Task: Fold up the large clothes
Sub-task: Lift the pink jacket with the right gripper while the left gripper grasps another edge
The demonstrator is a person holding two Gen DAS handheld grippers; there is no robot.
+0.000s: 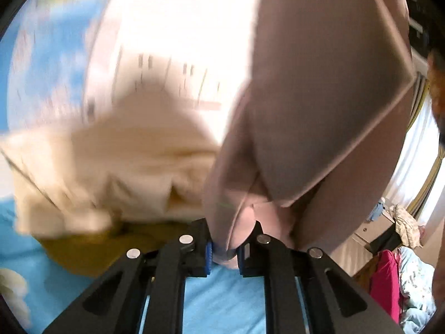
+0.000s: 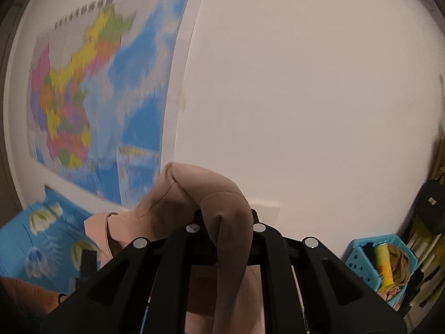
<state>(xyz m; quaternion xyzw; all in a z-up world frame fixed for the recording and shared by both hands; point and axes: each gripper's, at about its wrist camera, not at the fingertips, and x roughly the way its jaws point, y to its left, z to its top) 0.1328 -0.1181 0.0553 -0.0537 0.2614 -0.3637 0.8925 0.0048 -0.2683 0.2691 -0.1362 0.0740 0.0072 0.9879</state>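
Left gripper [image 1: 225, 253] clenched on bunched dusty-pink knit garment [image 1: 319, 97], cloth lifted above blue floral bedsheet [image 1: 222, 300]. Right gripper [image 2: 226, 222]: same garment draped over fingers, grip hidden, cannot tell. Cream crumpled cloth [image 1: 111, 167] beside, blurred

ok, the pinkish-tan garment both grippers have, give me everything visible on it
The pinkish-tan garment looks like soft, smooth knit with stitched seams and a hemmed edge. It is lifted, not flat: the left gripper is shut on a bunched fold, cloth fanning away from it. At the right gripper it drapes over the fingers and hangs between them. Garment type is unclear.
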